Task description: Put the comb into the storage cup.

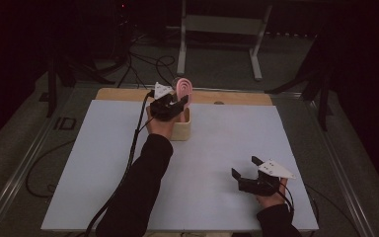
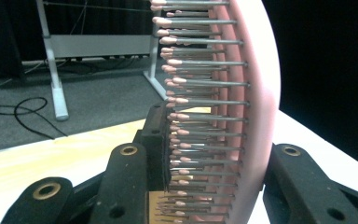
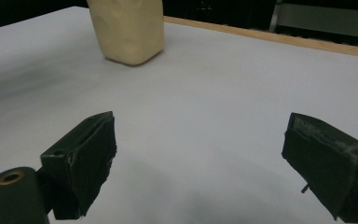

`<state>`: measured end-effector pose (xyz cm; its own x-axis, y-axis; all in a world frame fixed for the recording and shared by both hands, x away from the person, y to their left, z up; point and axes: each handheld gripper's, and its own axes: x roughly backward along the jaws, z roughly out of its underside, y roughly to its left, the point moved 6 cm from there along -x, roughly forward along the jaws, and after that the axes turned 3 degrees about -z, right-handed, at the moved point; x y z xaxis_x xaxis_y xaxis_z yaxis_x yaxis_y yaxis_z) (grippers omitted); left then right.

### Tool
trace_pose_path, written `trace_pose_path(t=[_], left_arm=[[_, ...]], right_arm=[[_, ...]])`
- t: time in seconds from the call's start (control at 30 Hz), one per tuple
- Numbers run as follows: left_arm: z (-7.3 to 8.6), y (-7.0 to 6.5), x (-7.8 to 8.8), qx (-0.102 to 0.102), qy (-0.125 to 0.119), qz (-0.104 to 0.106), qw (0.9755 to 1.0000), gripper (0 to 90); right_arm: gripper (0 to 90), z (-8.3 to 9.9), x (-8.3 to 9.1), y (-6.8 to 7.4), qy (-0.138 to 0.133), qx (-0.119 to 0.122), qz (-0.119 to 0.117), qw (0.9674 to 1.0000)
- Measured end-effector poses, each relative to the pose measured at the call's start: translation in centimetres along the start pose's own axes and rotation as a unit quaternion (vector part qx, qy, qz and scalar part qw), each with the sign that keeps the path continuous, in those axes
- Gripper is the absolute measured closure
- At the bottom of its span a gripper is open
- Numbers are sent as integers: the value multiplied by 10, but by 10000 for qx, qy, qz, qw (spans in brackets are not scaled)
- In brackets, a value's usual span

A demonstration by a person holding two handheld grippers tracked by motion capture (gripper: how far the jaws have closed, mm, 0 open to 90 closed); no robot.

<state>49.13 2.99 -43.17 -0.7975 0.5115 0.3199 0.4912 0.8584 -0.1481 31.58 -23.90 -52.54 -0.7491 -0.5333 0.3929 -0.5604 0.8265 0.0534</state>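
A pink hairbrush (image 1: 183, 90) with metal bristles stands upright above a cream-coloured container (image 1: 181, 129) at the back middle of the table. My left gripper (image 1: 177, 103) is shut on the brush. In the left gripper view one pad presses on the bristle tips and the other jaw lies behind the brush's (image 2: 256, 116) pink back, with the left gripper (image 2: 219, 154) around its head. My right gripper (image 1: 244, 166) rests near the front right, open, with nothing between its jaws. From the right gripper (image 3: 200, 163) view the container (image 3: 128, 28) stands far ahead at the upper left.
A white sheet (image 1: 212, 148) covers the table, with a wooden strip (image 1: 237, 98) along the far edge. A grey metal stand (image 1: 222, 24) and loose cables (image 1: 148, 64) are on the floor beyond the table. Metal rails run along both sides.
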Motion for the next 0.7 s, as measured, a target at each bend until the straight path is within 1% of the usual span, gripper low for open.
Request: trace_pose_path(t=[0.13, 0.47, 0.7], left_arm=[[3, 1, 0, -20, 34, -1, 10000, 638], [8, -4, -1, -78, 71, 18, 9999, 636], [16, 0, -1, -9, 131, 0, 9999, 636]], right_arm=[[96, 0, -1, 0, -8, 7, -1, 10000], [96, 0, 0, 0, -2, 13, 4, 10000], [96, 0, 0, 0, -6, 12, -2, 10000]])
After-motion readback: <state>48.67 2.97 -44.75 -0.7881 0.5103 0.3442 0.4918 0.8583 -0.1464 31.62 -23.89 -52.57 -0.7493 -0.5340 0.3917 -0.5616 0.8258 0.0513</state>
